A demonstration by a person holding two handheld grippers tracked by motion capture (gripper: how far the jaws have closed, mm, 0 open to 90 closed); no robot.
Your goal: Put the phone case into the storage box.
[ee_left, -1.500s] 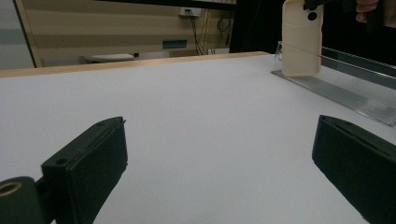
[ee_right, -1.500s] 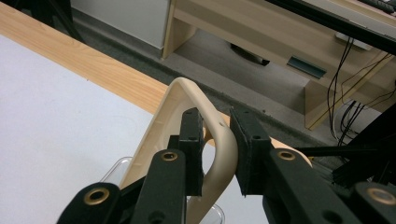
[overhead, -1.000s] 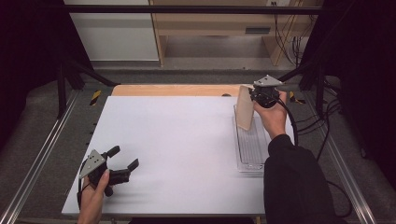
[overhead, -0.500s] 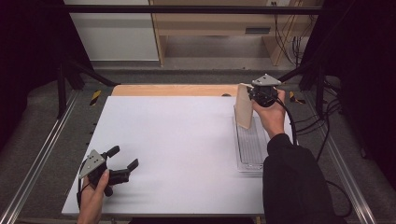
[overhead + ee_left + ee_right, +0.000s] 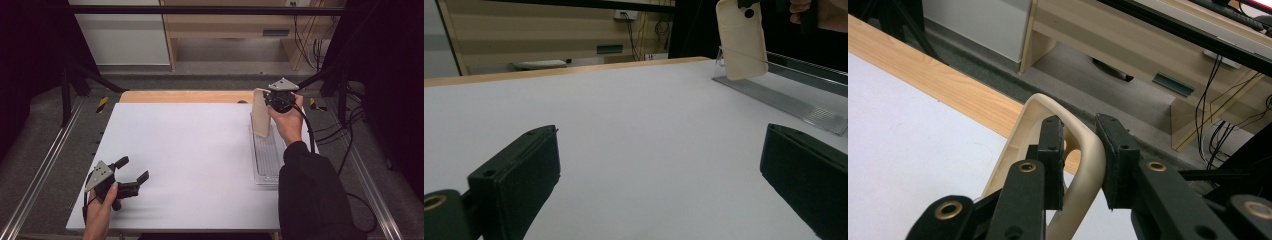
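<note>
A beige phone case (image 5: 261, 119) hangs upright over the far end of a clear plastic tray (image 5: 267, 162) at the right of the white table top (image 5: 190, 145). My right gripper (image 5: 268, 100) is shut on the case's upper rim. In the right gripper view the rim of the case (image 5: 1089, 165) runs between the two pads of the right gripper (image 5: 1080, 132). My left gripper (image 5: 133, 170) rests at the table's near left corner in a hand, jaws open and empty. The left gripper view shows the left gripper (image 5: 663, 150) wide open over bare table, with the case (image 5: 742, 42) and tray (image 5: 794, 102) far off.
A wooden strip (image 5: 185, 96) borders the table's far edge. Metal rails (image 5: 45, 165) run along both sides. A wooden bench (image 5: 240, 25) and hanging cables (image 5: 310, 35) stand beyond the table. A cable (image 5: 310, 135) trails from the right gripper.
</note>
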